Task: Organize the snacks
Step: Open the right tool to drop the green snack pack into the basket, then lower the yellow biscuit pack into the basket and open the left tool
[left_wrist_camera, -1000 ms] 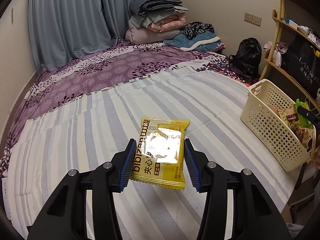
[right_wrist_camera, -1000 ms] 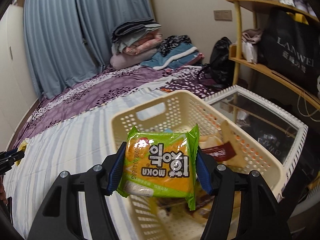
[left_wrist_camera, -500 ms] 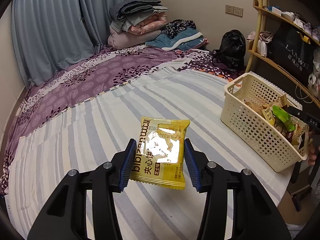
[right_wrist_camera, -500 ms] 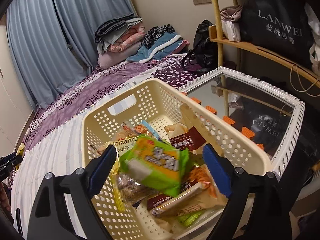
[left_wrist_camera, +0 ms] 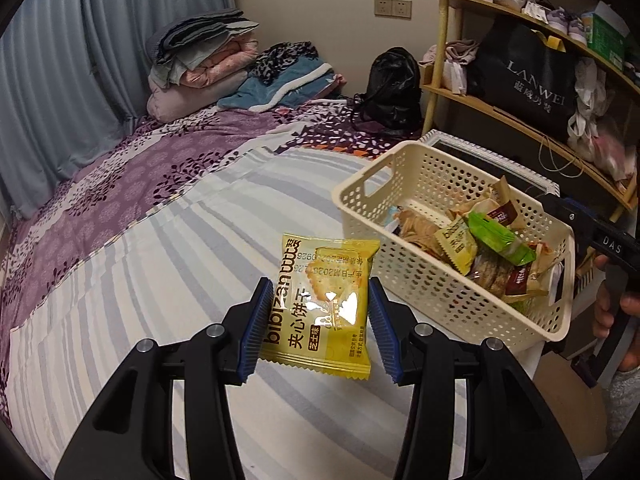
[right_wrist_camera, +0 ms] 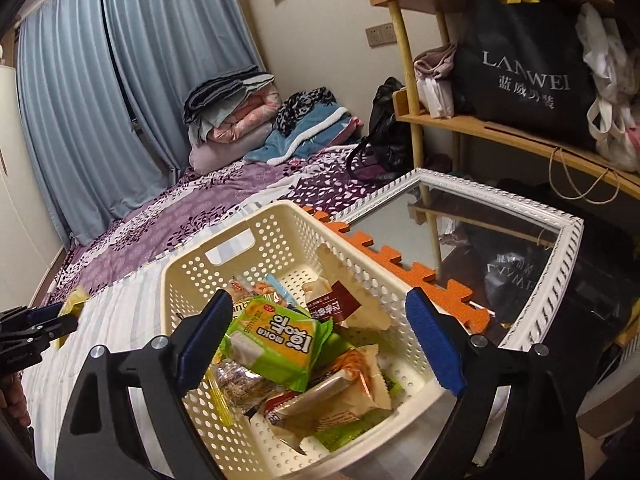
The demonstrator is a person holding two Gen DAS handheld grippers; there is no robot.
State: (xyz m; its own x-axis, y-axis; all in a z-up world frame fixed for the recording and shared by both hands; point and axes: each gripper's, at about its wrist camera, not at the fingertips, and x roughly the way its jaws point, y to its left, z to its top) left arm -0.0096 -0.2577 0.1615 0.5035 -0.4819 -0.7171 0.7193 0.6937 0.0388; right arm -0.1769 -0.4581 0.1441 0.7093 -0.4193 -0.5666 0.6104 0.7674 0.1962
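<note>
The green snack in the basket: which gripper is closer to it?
Right. The right gripper hangs open just above the green snack; the left gripper, holding a yellow packet, is outside the basket.

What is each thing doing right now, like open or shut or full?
left gripper: shut on the yellow cracker packet, held up.
right gripper: open, holding nothing.
basket: holds many snacks.
green snack packet: lying on the pile.
curtains: drawn shut.
</note>
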